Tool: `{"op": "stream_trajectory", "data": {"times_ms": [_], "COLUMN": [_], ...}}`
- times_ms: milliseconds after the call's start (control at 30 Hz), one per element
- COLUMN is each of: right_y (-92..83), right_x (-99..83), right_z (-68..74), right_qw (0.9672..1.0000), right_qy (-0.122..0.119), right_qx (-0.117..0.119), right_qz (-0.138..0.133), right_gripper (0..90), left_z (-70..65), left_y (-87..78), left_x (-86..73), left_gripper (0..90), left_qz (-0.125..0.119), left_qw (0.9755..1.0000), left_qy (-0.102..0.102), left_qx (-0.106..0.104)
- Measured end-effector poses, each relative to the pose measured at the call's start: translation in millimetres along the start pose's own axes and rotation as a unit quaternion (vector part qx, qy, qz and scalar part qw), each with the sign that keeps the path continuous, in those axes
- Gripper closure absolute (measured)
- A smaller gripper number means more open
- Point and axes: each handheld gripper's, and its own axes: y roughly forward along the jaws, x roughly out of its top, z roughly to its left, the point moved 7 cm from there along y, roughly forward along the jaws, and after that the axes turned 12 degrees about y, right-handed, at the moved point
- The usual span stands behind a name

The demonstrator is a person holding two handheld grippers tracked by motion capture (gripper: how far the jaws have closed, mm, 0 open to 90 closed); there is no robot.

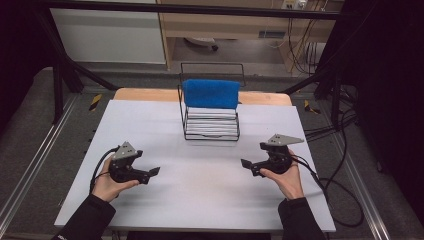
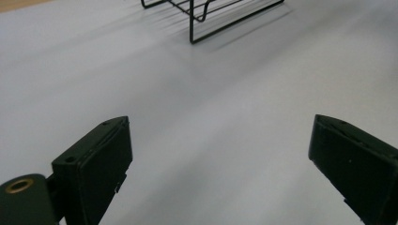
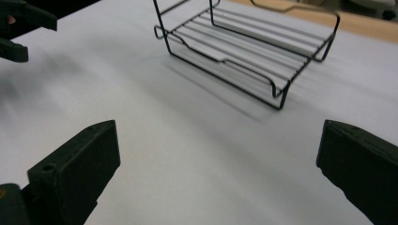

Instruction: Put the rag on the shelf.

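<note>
So on the left side the person's left hand holds the left tongs low over the white worktop, pointed in toward the middle. In the left gripper view its two black jaws stand wide apart with nothing but bare worktop between them, so it's released and holding nothing. A black cable loops off the back of it by the wrist. Moving to the middle, toward the far edge of the worktop sits a black wire rack, kind of a small open basket with a slatted bottom and a taller wire frame rising at the back. A blue cloth is draped over its upper part, hanging down the front side. Under it the rack's floor looks empty apart from the pale slats, though I can't tell if those are separate pieces or just the worktop showing through the wires. The rack is well apart from both tongs. Over on the right, the right hand holds the right tongs, aimed inward too, mirroring the other one. In the right gripper view its jaws are also spread wide and empty, with the rack ahead.
</note>
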Motion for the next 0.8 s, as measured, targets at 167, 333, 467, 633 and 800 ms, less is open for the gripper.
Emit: {"op": "stream_trajectory", "data": {"times_ms": [167,333,467,633,800], "right_y": [-5.6,-11.1,-12.2,-16.5,-20.5], "right_x": [-24.4,-46.9,-60.1,-69.8,-73.1], "right_z": [-12.8,-23.1,-29.6,-33.1,-34.3], "right_qw": [0.9999,0.9995,0.9988,0.9984,0.9984], "right_qy": [0.009,0.015,0.024,0.025,0.028], "right_qx": [-0.002,0.002,-0.002,-0.002,-0.001], "right_qz": [0.014,0.029,0.043,0.051,0.049], "right_gripper": [0.6,0.6,0.6,0.6,0.6], "left_z": [2.2,2.9,2.4,2.3,2.8], "left_y": [-8.6,-15.4,-18.2,-20.6,-22.5], "left_x": [-16.9,-25.7,-31.1,-41.7,-45.8], "left_gripper": [6.5,6.5,6.5,6.5,6.5], "left_qz": [0.010,0.008,0.007,0.013,0.014], "left_qw": [0.9999,0.9999,0.9998,0.9997,0.9997], "left_qy": [-0.004,-0.012,-0.019,-0.021,-0.021], "left_qx": [0.003,0.004,0.003,0.002,0.004]}}
